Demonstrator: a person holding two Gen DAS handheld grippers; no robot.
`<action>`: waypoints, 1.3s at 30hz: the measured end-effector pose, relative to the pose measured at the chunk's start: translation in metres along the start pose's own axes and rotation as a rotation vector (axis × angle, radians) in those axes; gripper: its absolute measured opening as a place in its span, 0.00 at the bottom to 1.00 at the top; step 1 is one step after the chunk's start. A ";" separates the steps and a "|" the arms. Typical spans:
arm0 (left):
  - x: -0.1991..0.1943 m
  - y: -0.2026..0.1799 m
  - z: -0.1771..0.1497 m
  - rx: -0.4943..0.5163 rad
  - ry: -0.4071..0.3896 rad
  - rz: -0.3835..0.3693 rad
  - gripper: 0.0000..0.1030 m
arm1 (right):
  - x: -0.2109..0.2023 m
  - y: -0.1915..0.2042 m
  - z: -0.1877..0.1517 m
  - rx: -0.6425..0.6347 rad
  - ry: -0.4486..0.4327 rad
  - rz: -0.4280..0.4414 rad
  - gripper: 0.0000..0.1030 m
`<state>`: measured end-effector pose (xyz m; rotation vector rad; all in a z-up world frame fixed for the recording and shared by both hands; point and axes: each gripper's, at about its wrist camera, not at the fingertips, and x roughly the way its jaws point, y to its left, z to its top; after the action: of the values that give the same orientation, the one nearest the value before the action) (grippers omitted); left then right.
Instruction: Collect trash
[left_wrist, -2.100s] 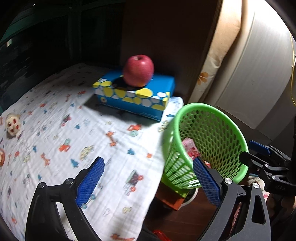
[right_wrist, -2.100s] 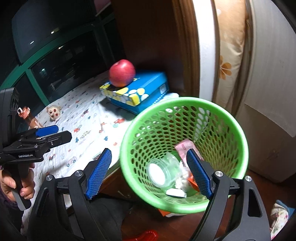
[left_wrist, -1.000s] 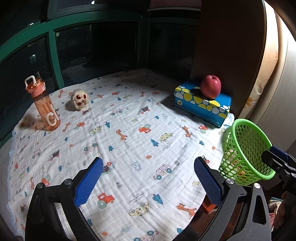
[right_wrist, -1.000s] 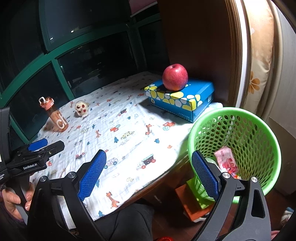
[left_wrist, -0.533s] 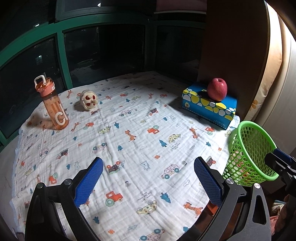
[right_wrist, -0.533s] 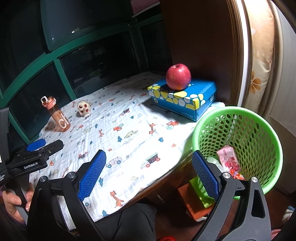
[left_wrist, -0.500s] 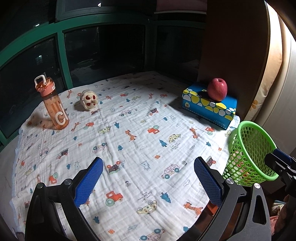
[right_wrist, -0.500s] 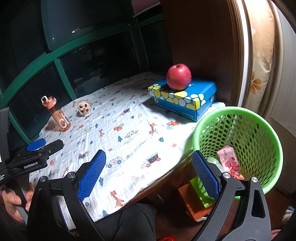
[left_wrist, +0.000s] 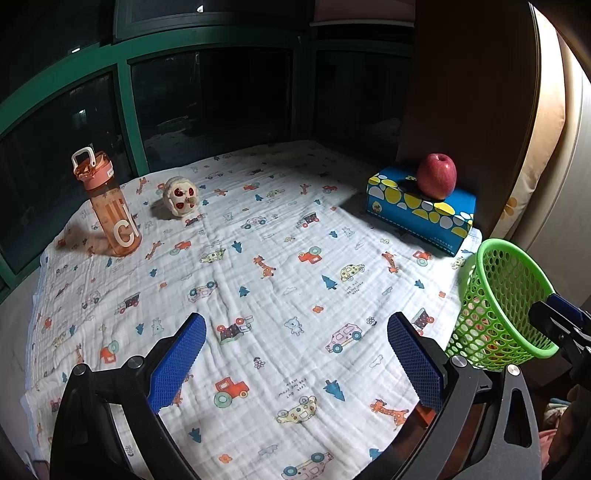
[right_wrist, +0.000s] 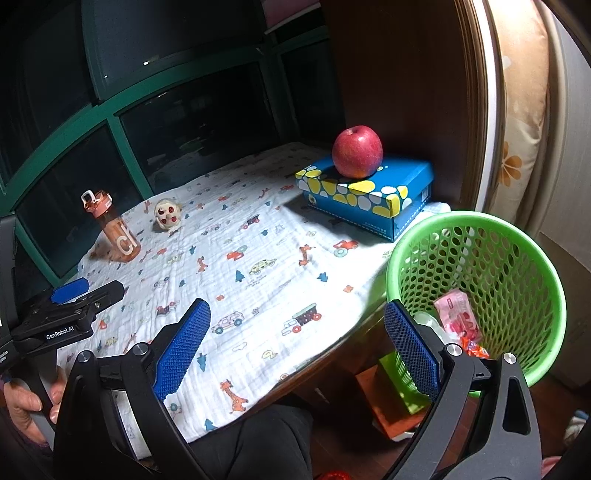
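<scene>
A green mesh basket stands off the table's right edge; it also shows in the left wrist view. Inside it lie a pink wrapper, a clear cup and other scraps. My left gripper is open and empty above the near part of the patterned cloth. My right gripper is open and empty over the table's front right edge, just left of the basket. Each gripper shows at the edge of the other's view.
A red apple sits on a blue and yellow tissue box at the back right. An orange bottle and a small skull toy stand at the back left. Dark windows ring the table. A person's leg lies below the front edge.
Both grippers have pulled back and up from the basket, so the whole table came into view. In the last half second almost nothing has moved.
</scene>
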<state>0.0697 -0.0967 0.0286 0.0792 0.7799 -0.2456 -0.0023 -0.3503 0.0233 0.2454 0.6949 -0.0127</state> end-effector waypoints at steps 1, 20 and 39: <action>0.000 0.000 0.000 -0.001 0.000 0.000 0.92 | 0.000 0.000 0.000 -0.002 0.000 0.000 0.91; -0.001 0.004 -0.001 -0.014 0.001 0.004 0.92 | 0.003 0.003 0.000 -0.003 0.006 0.002 0.91; 0.002 0.007 0.000 -0.034 0.005 0.005 0.92 | 0.007 0.005 0.000 -0.008 0.010 0.015 0.91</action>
<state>0.0729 -0.0904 0.0270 0.0494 0.7886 -0.2268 0.0038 -0.3451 0.0202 0.2431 0.7025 0.0058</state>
